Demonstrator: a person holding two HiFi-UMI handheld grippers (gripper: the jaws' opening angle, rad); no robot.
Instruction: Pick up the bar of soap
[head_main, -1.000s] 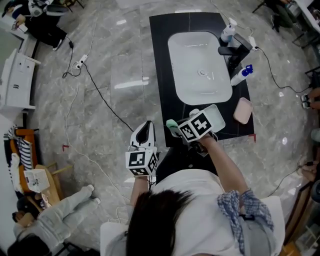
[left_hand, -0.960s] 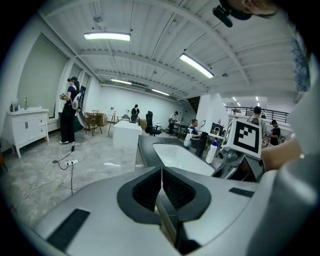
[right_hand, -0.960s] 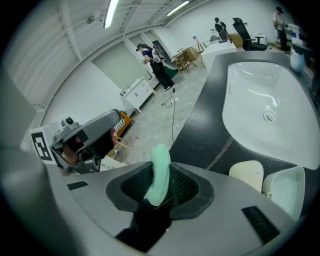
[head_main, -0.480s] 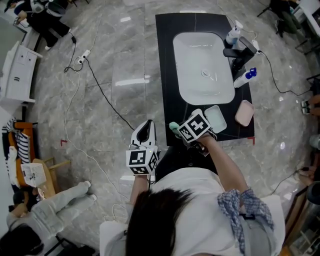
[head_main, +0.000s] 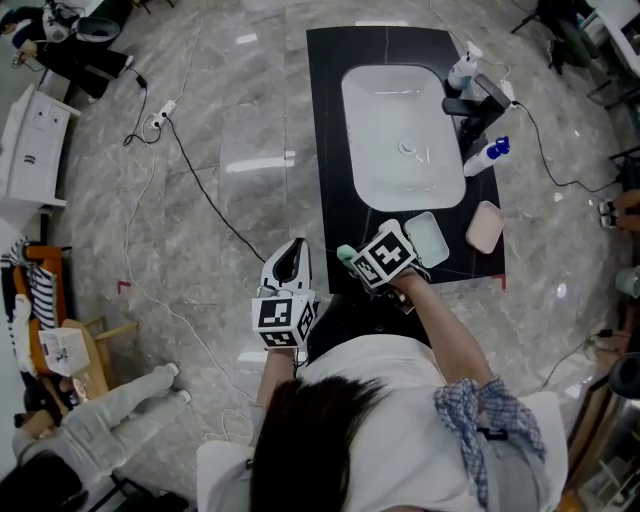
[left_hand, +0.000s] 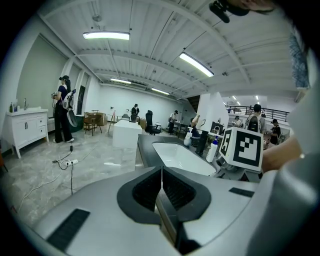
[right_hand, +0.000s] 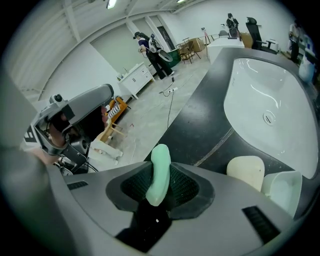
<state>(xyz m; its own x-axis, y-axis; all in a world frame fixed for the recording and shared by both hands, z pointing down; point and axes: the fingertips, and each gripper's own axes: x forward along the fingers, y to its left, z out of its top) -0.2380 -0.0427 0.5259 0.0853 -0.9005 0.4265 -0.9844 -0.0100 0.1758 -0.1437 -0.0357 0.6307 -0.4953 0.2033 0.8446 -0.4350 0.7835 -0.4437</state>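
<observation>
Over the near edge of the black countertop (head_main: 323, 130), clamped edge-on in the right gripper (right_hand: 159, 186): the green bar of soap (right_hand: 161, 157), pinched low, most of it standing proud. Probably slick; could squirt out under tilt or a harder squeeze and drop to the floor (head_main: 220, 200). Left gripper (left_hand: 161, 182) closed on nothing, off to the side.

Lighting: bright and even, supplied by ceiling strip lights (left_hand: 106, 35) visible in the left gripper view.
Glare: white reflections lay on the polished floor (head_main: 256, 168); the basin (head_main: 395, 130) carried a soft sheen, the dark surface (head_main: 328, 150) almost none.
Shadows: faint and soft-edged.
Distortion: both gripper views were strongly fisheyed, with black vignetted corners; the head view bowed at its edges.
Focus: the bar of soap (right_hand: 159, 172) was crisp; distant figures were small and soft.
</observation>
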